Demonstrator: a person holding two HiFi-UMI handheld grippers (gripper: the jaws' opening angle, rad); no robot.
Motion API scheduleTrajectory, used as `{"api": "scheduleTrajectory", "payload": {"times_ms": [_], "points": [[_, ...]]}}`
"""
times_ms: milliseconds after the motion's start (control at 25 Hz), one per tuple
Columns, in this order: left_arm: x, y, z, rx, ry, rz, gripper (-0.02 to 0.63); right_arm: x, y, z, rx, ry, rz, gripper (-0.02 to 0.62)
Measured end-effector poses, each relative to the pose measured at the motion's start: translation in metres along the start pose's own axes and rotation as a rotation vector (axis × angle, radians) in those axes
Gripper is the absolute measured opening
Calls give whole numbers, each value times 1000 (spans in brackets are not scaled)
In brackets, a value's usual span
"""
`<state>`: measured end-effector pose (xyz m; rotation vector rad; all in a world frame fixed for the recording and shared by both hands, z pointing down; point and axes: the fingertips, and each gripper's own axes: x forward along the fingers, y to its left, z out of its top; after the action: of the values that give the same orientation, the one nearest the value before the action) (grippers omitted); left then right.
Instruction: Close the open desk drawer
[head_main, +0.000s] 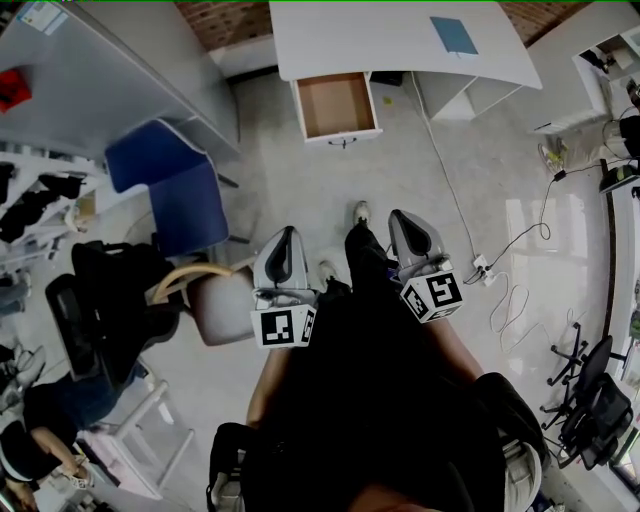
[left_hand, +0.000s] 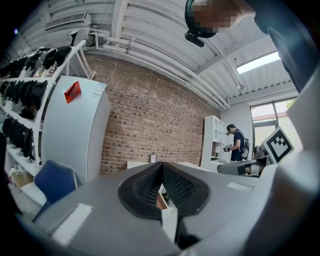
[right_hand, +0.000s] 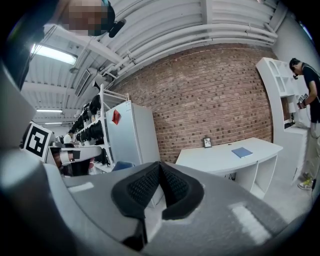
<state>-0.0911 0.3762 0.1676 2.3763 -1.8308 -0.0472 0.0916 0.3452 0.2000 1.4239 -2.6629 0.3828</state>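
Observation:
A white desk (head_main: 400, 35) stands ahead against the brick wall, its drawer (head_main: 337, 105) pulled out and showing a bare brown inside, with a small handle (head_main: 342, 142) on its front. My left gripper (head_main: 284, 252) and right gripper (head_main: 412, 236) are held side by side in front of me, well short of the drawer, both shut with nothing between the jaws. In the left gripper view the black pads (left_hand: 161, 187) meet, and a sliver of the drawer shows behind them. The right gripper view has its pads (right_hand: 159, 186) pressed together, with the desk (right_hand: 225, 156) beyond.
A blue chair (head_main: 178, 190) and a beige chair (head_main: 215, 300) stand at my left. A blue notebook (head_main: 454, 35) lies on the desk. A cable with a power strip (head_main: 482, 270) runs over the floor at the right. An office chair (head_main: 590, 400) is far right; a person (left_hand: 236, 142) stands by shelves.

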Motion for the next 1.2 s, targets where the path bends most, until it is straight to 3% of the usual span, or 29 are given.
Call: {"api": "scheduleTrajectory", "payload": {"times_ms": [680,960,1200], "points": [[172,4,12,24,20,43,12,130,-121,36,-23,58,80,3],[228,4,-2,76,83,57,14,187,-163,30,-59,112,154,3],[252,14,-21,72,134,78,14,223,-182,19,-68,160,198,3]]}}
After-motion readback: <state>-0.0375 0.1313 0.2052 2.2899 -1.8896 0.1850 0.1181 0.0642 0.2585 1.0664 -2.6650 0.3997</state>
